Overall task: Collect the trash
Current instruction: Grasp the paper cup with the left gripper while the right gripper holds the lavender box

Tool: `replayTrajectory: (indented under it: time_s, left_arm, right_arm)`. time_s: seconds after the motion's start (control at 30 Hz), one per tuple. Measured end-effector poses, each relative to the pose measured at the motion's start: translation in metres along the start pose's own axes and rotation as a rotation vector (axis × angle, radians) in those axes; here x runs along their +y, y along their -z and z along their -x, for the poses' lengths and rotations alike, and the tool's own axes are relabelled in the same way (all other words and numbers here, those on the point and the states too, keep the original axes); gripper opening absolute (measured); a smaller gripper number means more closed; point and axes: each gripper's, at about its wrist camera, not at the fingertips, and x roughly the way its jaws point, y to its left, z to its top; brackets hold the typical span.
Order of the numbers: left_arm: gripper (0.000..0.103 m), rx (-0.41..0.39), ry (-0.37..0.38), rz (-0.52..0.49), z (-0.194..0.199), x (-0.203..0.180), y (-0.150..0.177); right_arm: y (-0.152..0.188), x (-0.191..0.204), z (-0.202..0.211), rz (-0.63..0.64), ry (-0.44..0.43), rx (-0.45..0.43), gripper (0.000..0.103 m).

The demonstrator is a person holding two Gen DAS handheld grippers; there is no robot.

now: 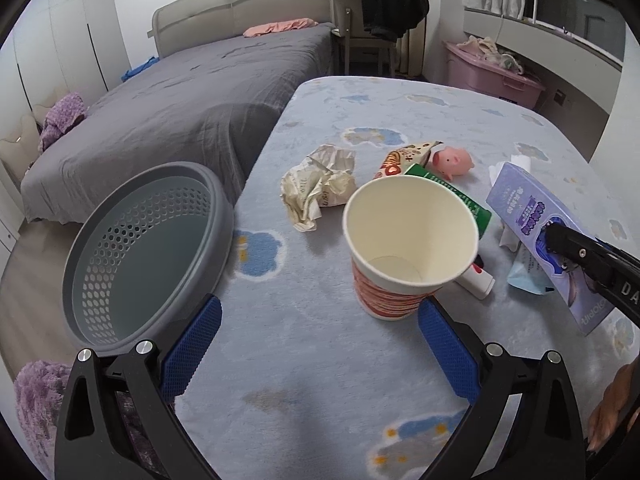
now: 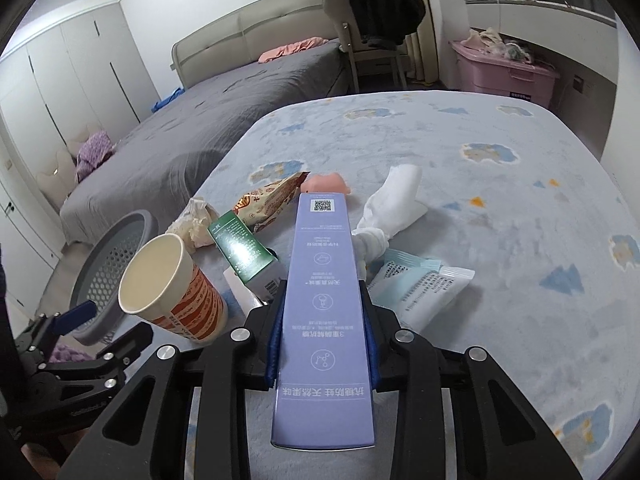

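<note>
My right gripper (image 2: pixel 323 294) is shut on a long purple box (image 2: pixel 324 320), which is lifted off the table and points away from me; the left wrist view shows the same box (image 1: pixel 520 208) in the right gripper (image 1: pixel 580 256). My left gripper (image 1: pixel 320 308) stands open low over the cloth, with a red-striped paper cup (image 1: pixel 408 232) upright just beyond its right pad. Behind the cup lie crumpled paper (image 1: pixel 320 188), a snack wrapper (image 1: pixel 408 156), a green box (image 1: pixel 460 196) and a pink pig toy (image 1: pixel 452 160). A grey perforated basket (image 1: pixel 140 256) hangs off the table's left edge.
A twisted white tissue (image 2: pixel 396 204) and a blue-white sachet (image 2: pixel 416 284) lie right of the purple box. A small white tube (image 1: pixel 478 280) lies behind the cup. The table wears a blue cloud cloth (image 1: pixel 320 380). A grey bed (image 1: pixel 180 100), a chair (image 1: pixel 372 40) and a pink bin (image 1: pixel 492 68) stand beyond.
</note>
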Motion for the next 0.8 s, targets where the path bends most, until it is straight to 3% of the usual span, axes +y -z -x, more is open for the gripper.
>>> replayTrajectory:
  time_s: [0.5, 0.67, 0.8]
  left_arm:
    - [0.096, -0.037, 0.026, -0.014, -0.022, -0.029, -0.008]
    - [0.094, -0.084, -0.001, -0.035, -0.030, -0.039, -0.012]
    - [0.066, -0.065, 0.021, -0.046, -0.035, -0.041, -0.013]
  right_arm:
    - [0.005, -0.016, 0.009, -0.037, -0.025, -0.018, 0.031]
    - [0.007, -0.017, 0.007, -0.032, -0.026, -0.015, 0.031]
    - [0.006, -0.016, 0.007, -0.030, -0.025, -0.014, 0.031]
